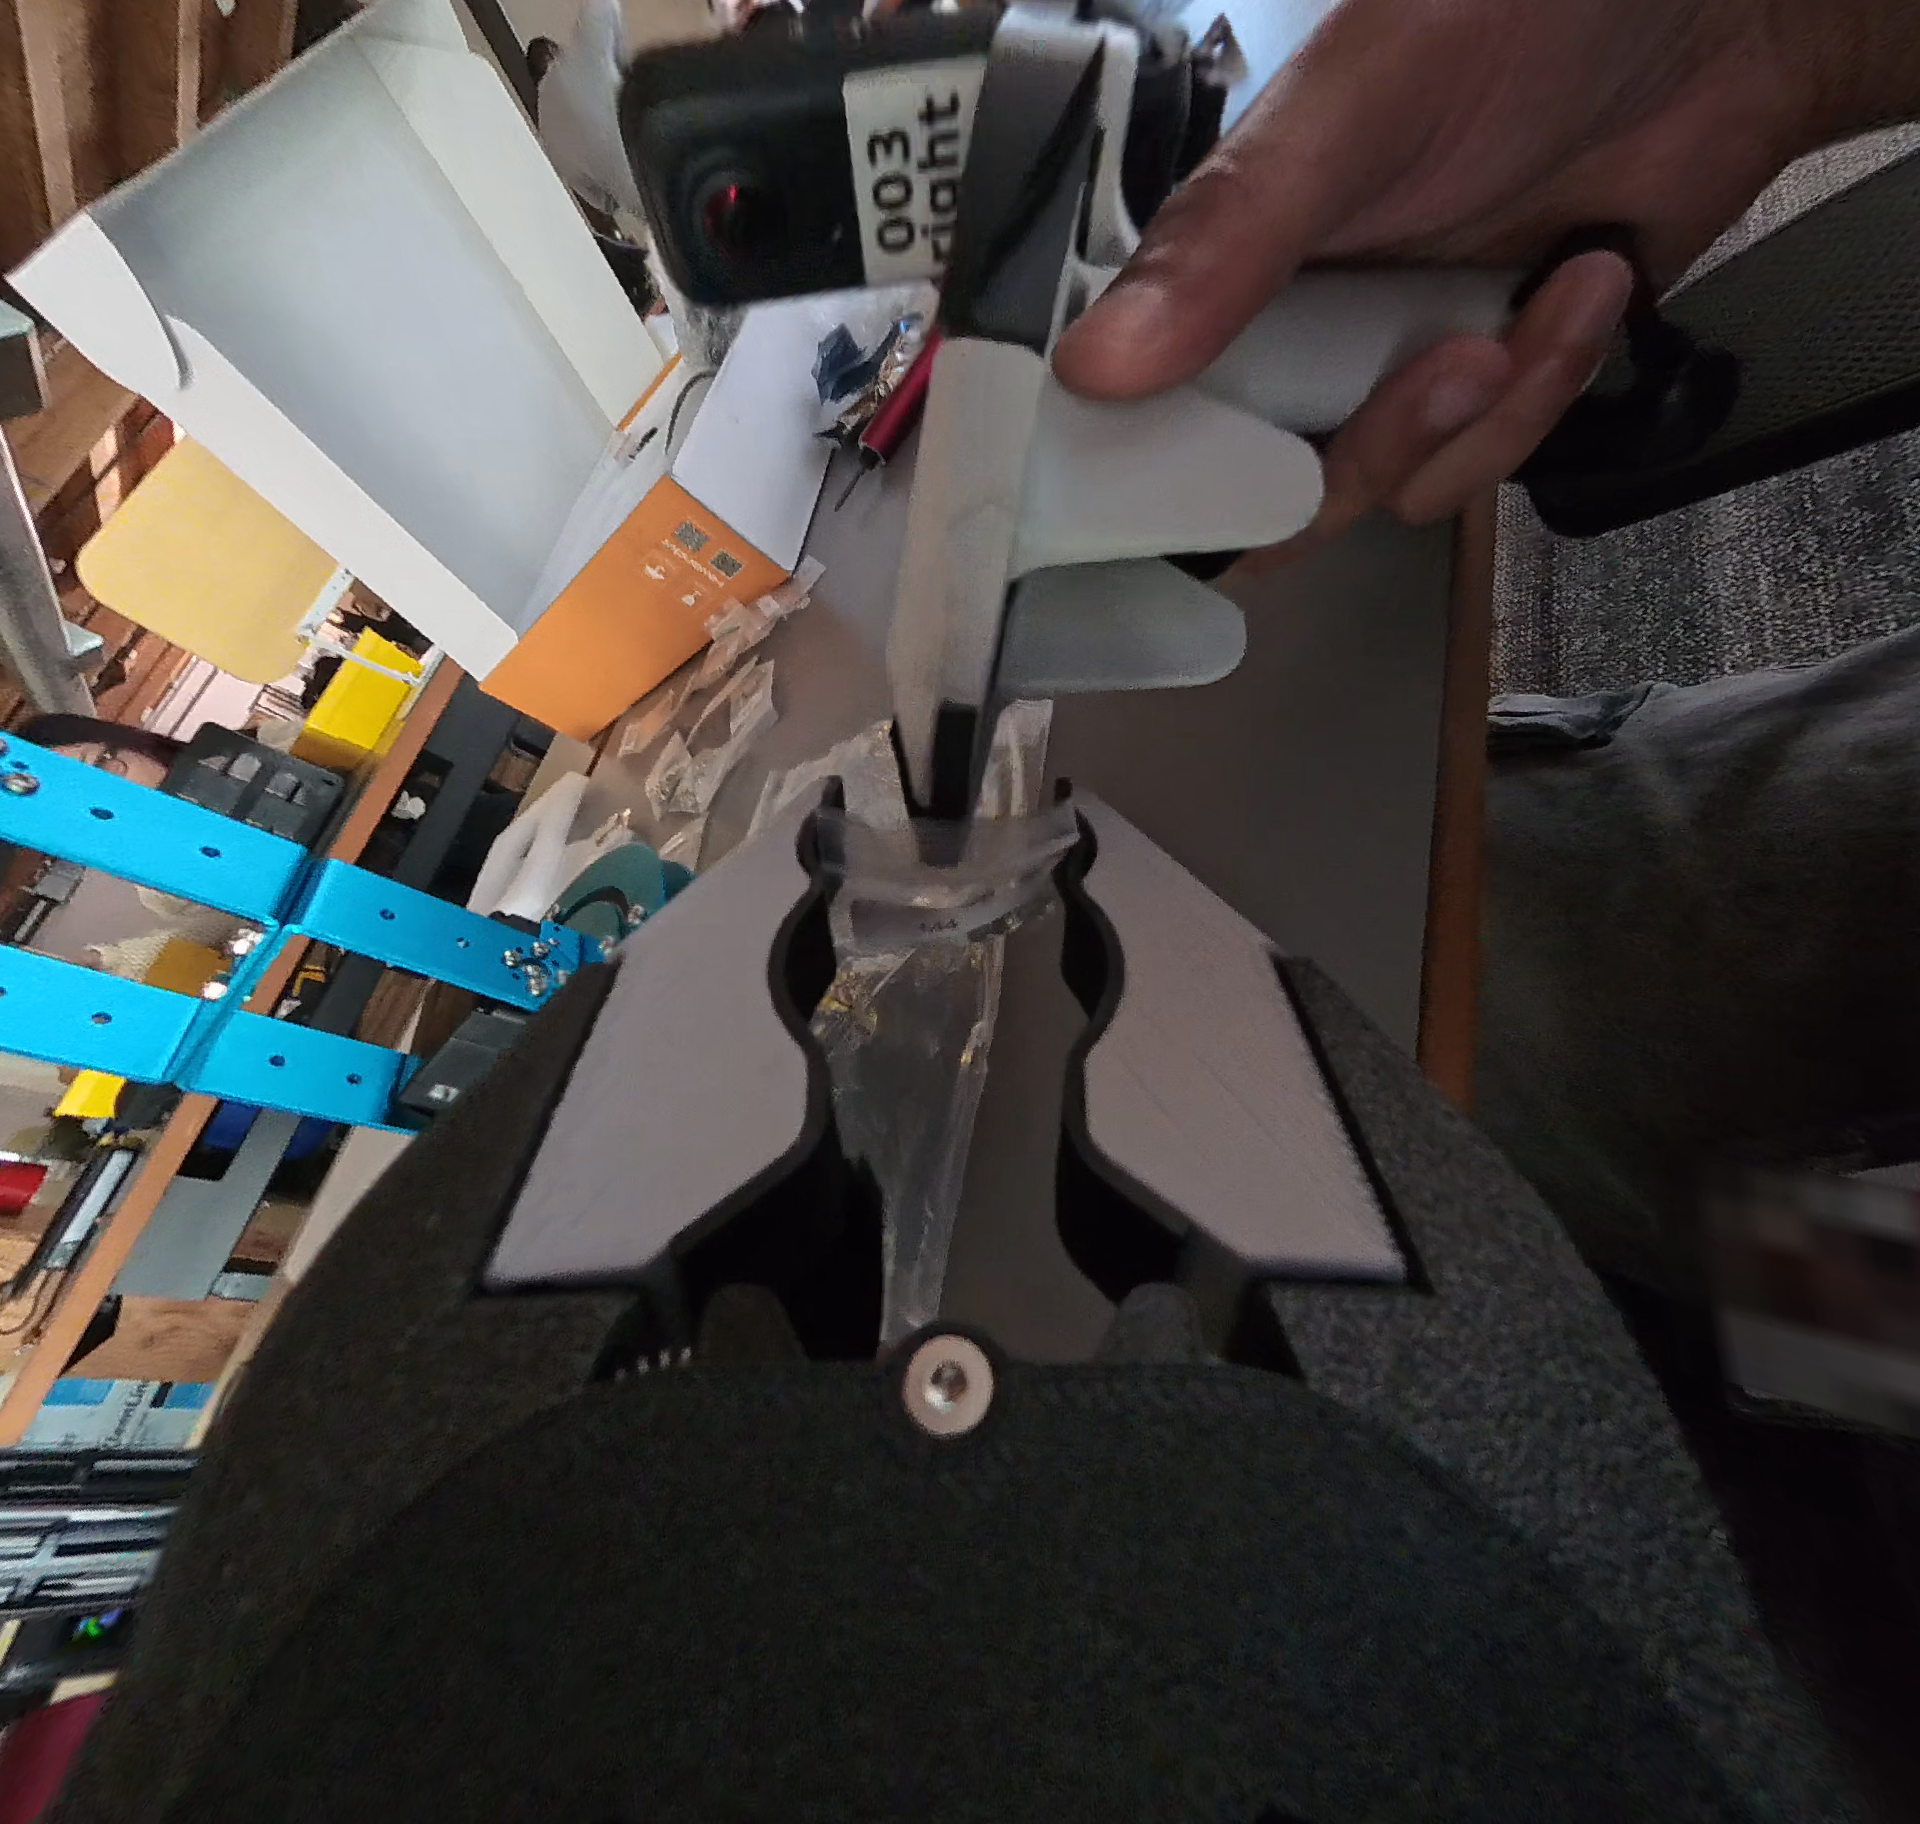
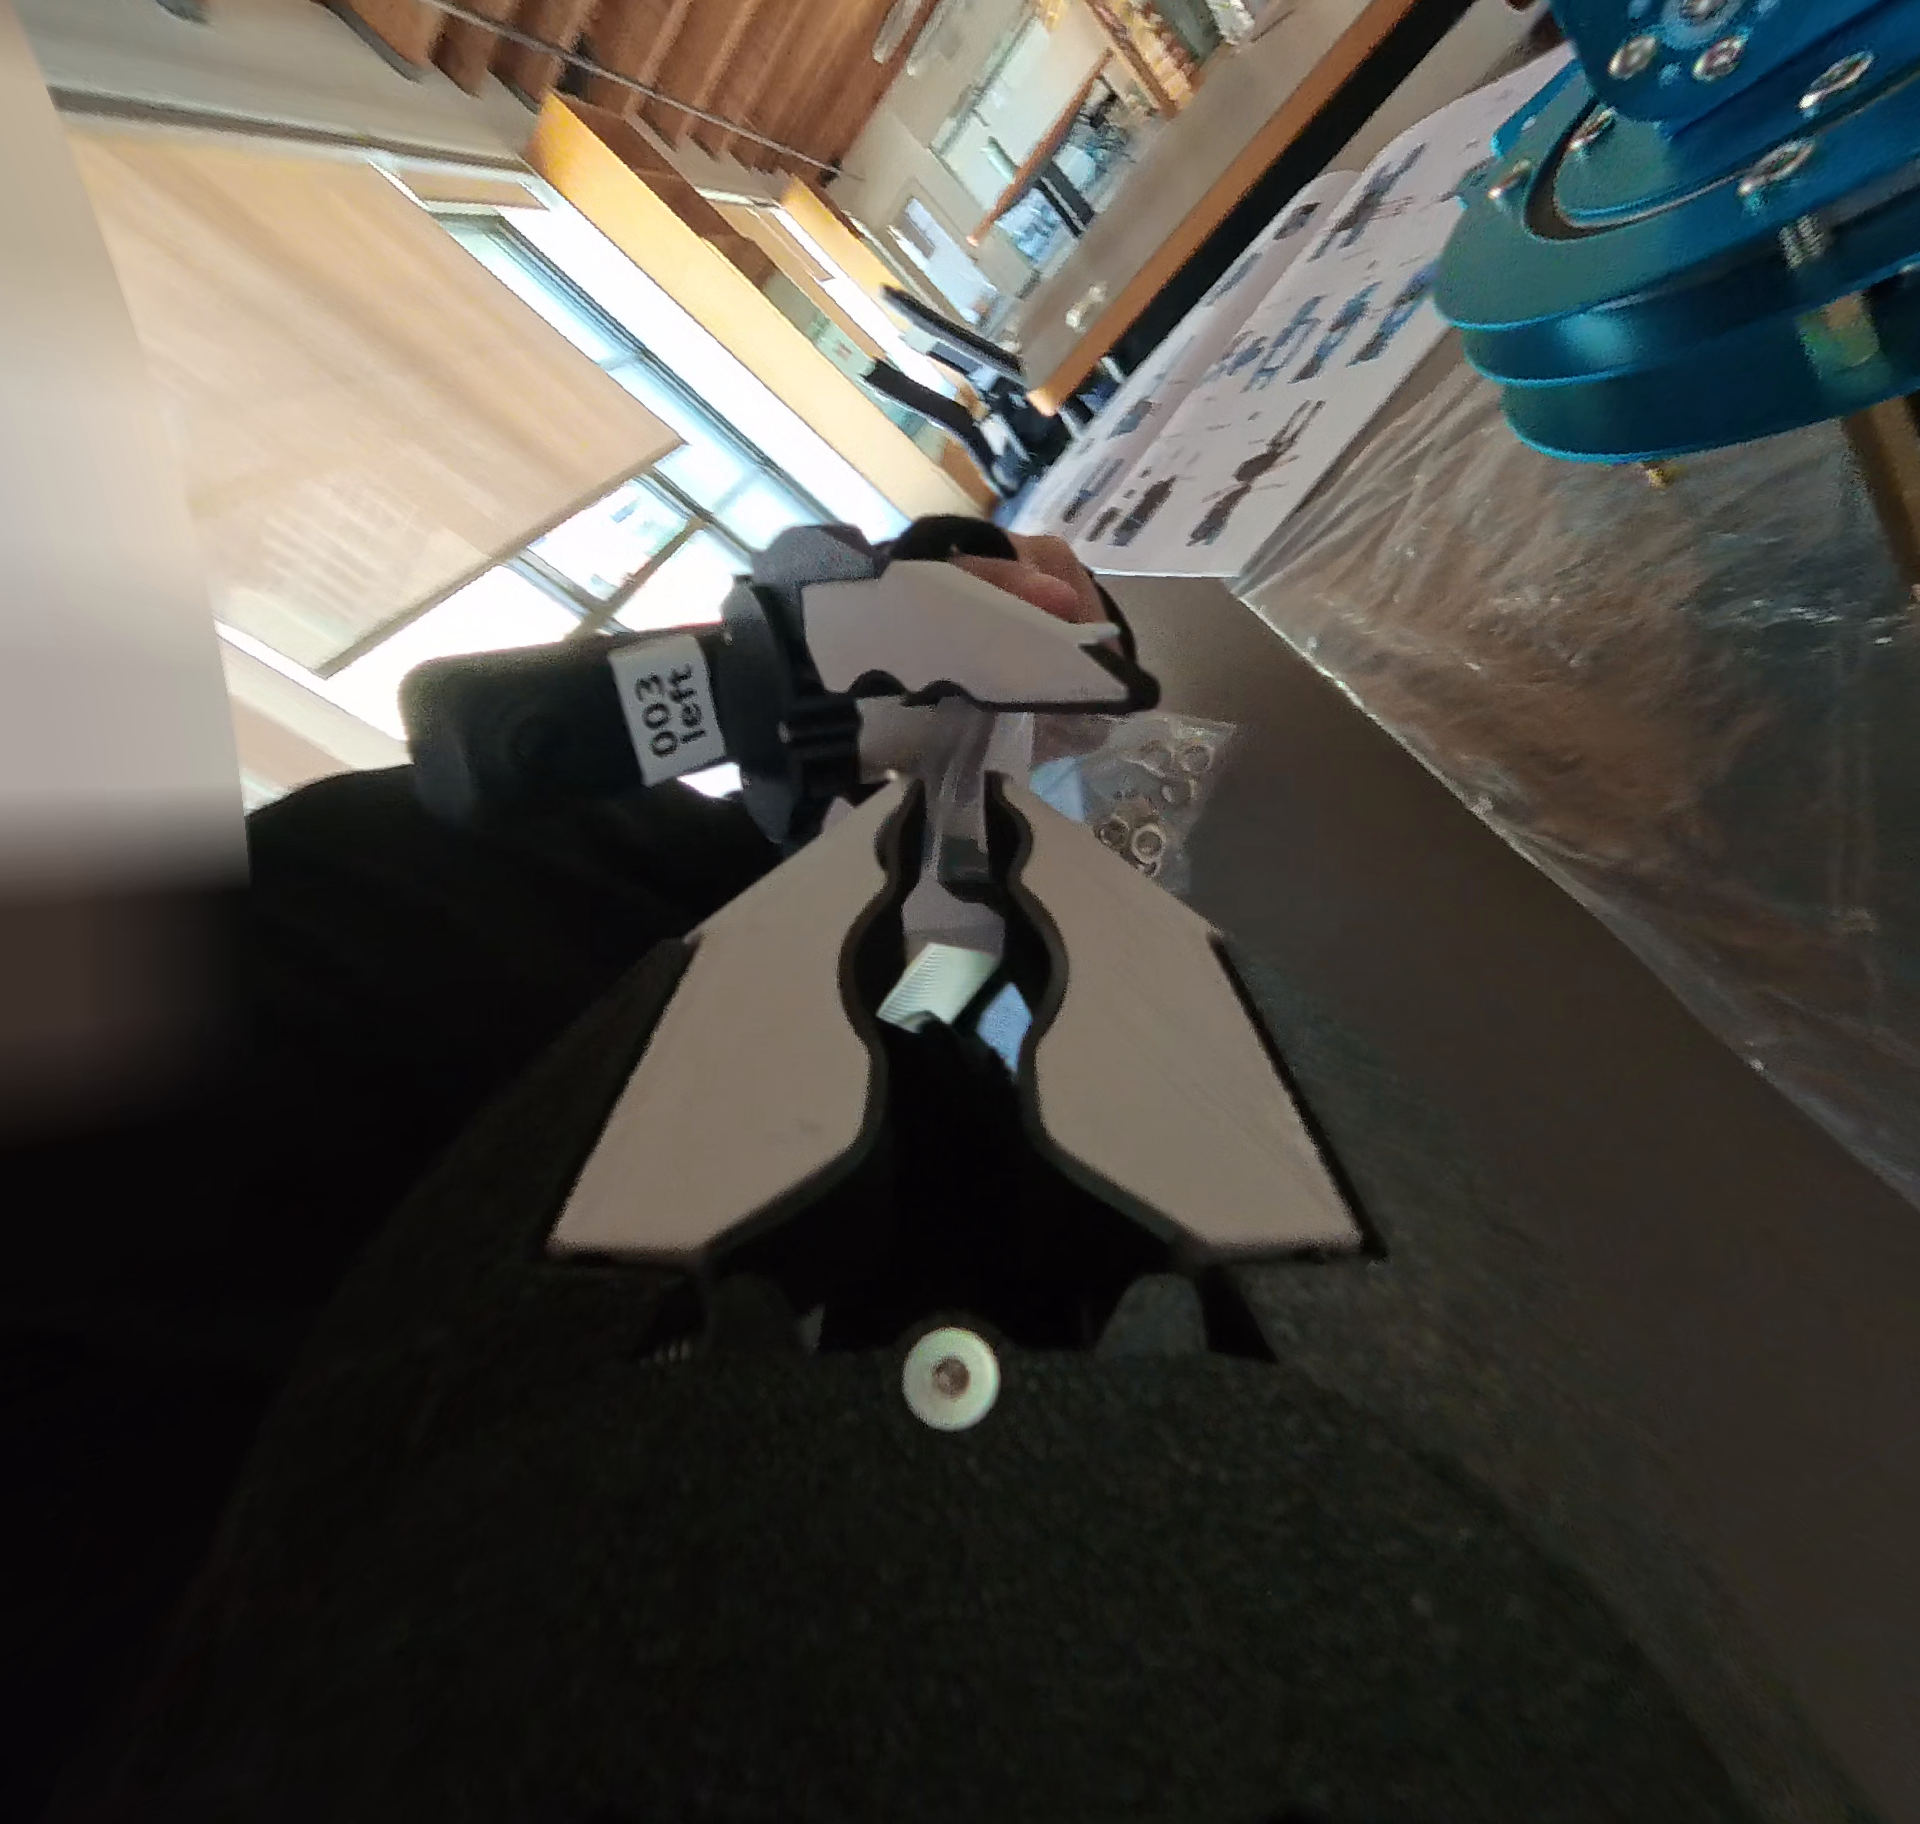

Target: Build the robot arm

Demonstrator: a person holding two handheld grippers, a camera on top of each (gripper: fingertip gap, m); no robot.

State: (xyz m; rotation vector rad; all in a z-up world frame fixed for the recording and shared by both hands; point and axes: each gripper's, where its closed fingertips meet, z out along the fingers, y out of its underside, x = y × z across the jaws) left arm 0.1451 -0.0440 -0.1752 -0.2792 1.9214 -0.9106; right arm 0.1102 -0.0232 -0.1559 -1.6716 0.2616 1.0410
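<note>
A: We are holding one clear bag between both grippers, above the near edge of the table. It is hanging free, so I think we are stretching its top to pull it open.

B: Yes. The left gripper is nearly closed and is pinching the top strip of the bag.

A: And the right gripper?

B: It is also closed to a thin gap, gripping the same strip from the other side. A hand is squeezing its handle.

A: Far left we are seeing an open box, small packets and blue metal bars.
</note>
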